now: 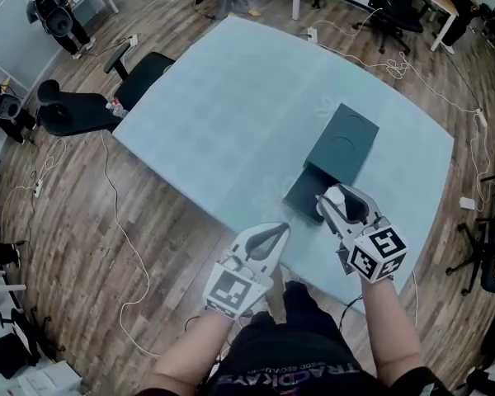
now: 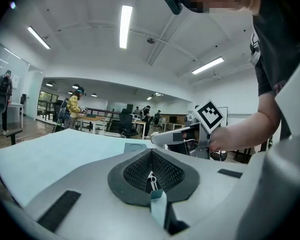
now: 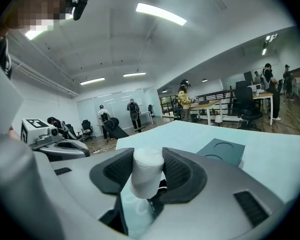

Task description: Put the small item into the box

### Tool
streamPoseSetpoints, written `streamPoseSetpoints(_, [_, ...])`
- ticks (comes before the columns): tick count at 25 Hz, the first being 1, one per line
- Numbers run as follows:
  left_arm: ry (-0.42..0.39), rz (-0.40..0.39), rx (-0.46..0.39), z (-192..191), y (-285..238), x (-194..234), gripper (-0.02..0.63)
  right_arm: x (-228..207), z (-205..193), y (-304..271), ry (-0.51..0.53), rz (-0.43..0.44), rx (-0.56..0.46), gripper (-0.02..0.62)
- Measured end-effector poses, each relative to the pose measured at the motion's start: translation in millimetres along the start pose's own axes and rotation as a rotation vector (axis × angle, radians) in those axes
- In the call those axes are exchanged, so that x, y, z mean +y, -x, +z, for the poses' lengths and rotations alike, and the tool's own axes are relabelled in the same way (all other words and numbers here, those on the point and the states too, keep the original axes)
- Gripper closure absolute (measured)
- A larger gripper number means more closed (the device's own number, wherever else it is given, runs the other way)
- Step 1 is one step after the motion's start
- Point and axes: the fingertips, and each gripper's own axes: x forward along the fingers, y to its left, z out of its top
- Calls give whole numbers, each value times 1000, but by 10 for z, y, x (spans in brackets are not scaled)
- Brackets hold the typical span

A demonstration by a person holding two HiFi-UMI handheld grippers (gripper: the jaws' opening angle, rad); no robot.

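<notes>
Clamped the small white cylinder (image 3: 146, 171) upright between the right gripper's (image 1: 337, 198) fingers (image 3: 182, 170), over the near end of the dark box (image 1: 304, 195) on the pale desk (image 1: 231, 114); held the left gripper (image 1: 268, 239) beside it at the desk's near edge, fingers (image 2: 165, 173) pressed together on nothing

pale table (image 1: 231, 97), black chair (image 1: 82, 110), wood floor (image 1: 74, 238), perhaps cables (image 1: 107, 184)
</notes>
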Motion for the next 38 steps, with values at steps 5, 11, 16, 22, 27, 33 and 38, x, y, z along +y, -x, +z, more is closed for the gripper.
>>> streamPoseSetpoints(5, [4,-5,21,-155,-143,61,572,-153,-312,-225,45,2,84,402])
streamPoseSetpoints(11, [3,-27,42,-316,-289,109,572,-240,-675,-439,68,17,190,402])
streamPoseSetpoints(16, [-3,-47,64,-448,-424,113,572,-319,-907,-563,87,36,268,402])
streamPoseSetpoints(22, [23,-44,80,-537,-500,142,572,-367,-1135,-699,138,64,382,402])
streamPoseSetpoints(27, [40,-42,84,-579,-535,193,572,-375,-1321,-809,214,87,500,402])
streamPoseSetpoints(33, [45,-30,85,-577,-542,224,572,-336,-1497,-860,277,128,617,402])
streamPoseSetpoints(38, [56,-16,82,-594,-524,251,572,-294,-1602,-905,281,166,678,402])
